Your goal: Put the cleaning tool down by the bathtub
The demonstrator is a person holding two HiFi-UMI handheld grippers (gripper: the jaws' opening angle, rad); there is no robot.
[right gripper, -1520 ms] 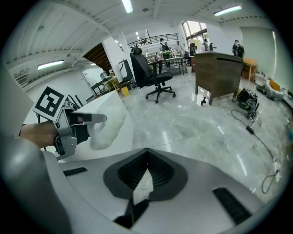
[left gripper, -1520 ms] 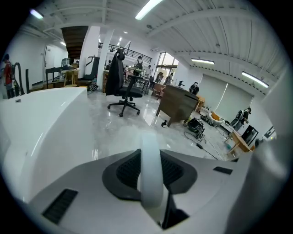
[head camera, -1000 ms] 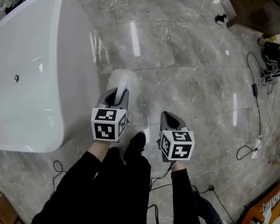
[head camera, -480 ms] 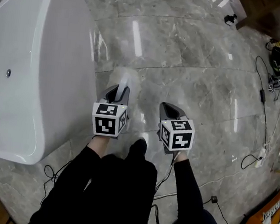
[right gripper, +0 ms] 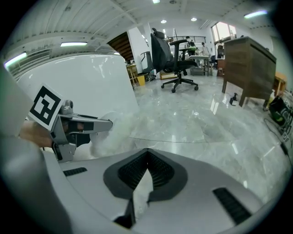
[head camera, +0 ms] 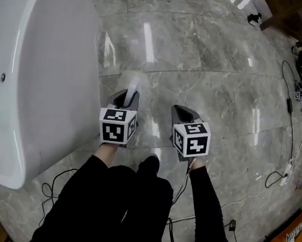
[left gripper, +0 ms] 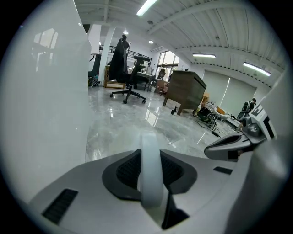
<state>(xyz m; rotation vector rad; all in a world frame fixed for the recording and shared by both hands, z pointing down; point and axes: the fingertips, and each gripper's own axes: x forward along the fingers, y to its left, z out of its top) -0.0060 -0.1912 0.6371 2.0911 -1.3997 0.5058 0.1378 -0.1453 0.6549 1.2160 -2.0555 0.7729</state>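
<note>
Beside the white bathtub (head camera: pixel 43 67), just to its right, the cleaning tool (head camera: pixel 134 86) is held over the grey marble floor (head camera: pixel 216 71). The tool has a smooth white handle (left gripper: pixel 151 173) and a fluffy white head (right gripper: pixel 112 132) that points away from the person. Whether the head touches the floor or the tub wall cannot be told. The cubes on both grippers carry black-and-white square markers and no legible text. The left gripper (head camera: pixel 129 97) has its jaws standing wide and clamped on the handle, which runs straight between the ribbed dark pads. The right gripper (head camera: pixel 184 114), just to the right of the left one, has its jaw tips pressed together on nothing.
</note>
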